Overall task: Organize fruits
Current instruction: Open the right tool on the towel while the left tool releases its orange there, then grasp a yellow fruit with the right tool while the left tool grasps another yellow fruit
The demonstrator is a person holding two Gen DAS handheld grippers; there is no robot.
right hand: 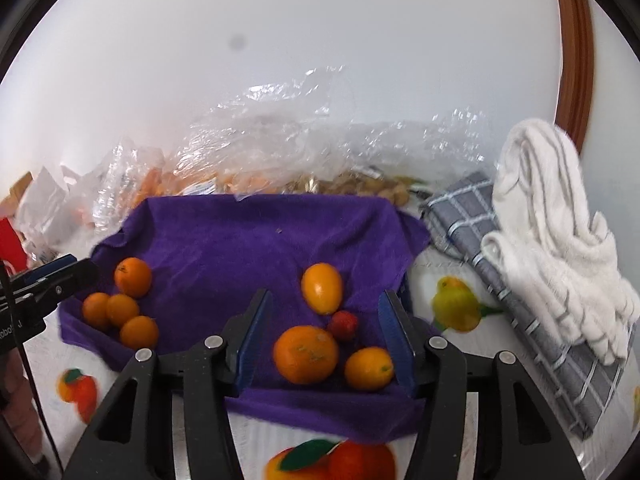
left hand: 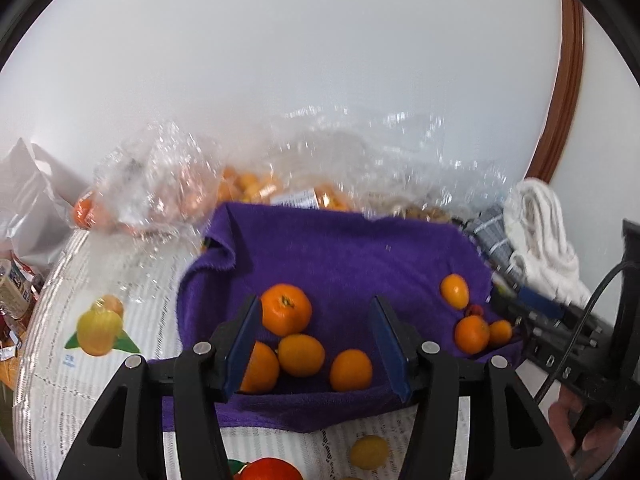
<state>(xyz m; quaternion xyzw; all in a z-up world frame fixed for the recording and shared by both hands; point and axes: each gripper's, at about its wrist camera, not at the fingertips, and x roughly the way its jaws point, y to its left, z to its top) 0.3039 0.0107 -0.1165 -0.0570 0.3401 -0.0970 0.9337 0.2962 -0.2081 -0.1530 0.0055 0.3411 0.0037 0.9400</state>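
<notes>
In both wrist views, oranges [left hand: 286, 309] are seen loose on the purple towel [right hand: 240, 240] beneath open, empty jaws of the left gripper [left hand: 316, 344] and right gripper [right hand: 326, 340].

A table covered by a white cloth printed with fruit pictures [right hand: 452, 280] carries everything. A purple towel [right hand: 260, 240] lies at its centre; at about twelve o'clock from the towel, clear plastic bags [right hand: 288, 148] holding orange fruit and nuts rest on the cloth. At three o'clock a grey checked cloth [right hand: 520, 300] lies flat, with a white towel [right hand: 552, 216] on it, and at nine o'clock there is white paper [left hand: 36, 196].
</notes>
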